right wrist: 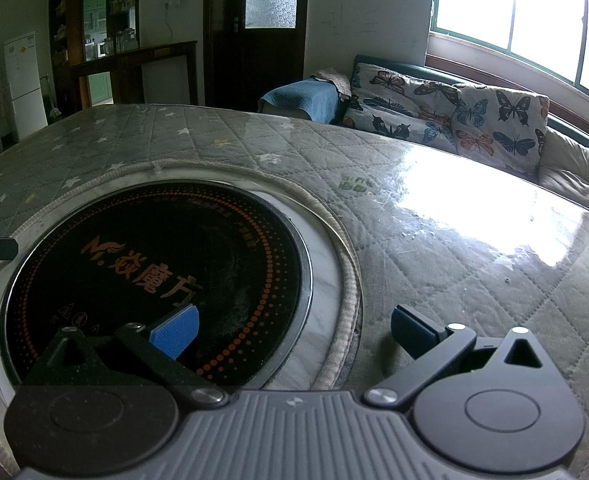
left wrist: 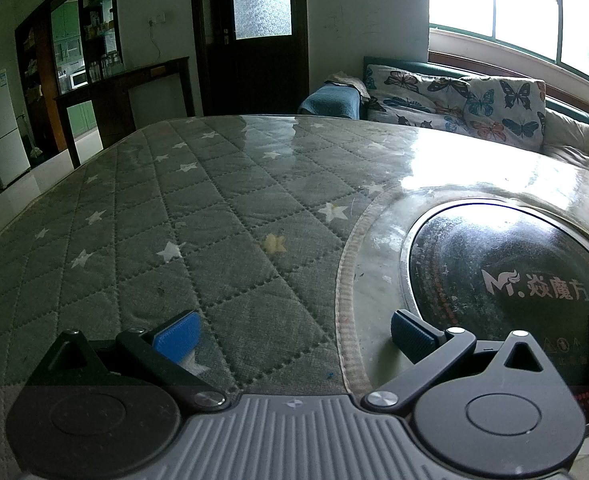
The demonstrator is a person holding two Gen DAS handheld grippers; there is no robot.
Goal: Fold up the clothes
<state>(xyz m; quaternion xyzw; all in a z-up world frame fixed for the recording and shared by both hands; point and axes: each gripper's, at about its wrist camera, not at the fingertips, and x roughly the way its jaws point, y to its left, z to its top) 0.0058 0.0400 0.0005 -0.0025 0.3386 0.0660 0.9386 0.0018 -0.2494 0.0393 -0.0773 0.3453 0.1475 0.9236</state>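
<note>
Daylight is pouring from the window [left wrist: 534, 12] across a table [left wrist: 174, 208] covered in a grey quilted star-print cloth under clear glossy sheeting. You are holding your left gripper [left wrist: 294, 332] low over the cloth, jaws spread wide and gripping nothing. Your right gripper [right wrist: 294, 330] is hovering with jaws likewise spread and empty, its left blue pad over the round black induction cooktop [right wrist: 154, 272] sunk into the table's middle. No clothes are showing on the table in either view. Beyond the far edge, a sofa [right wrist: 454, 116] is carrying butterfly-print cushions, and shelves [left wrist: 102, 28] are holding small boxes and jars.
</note>
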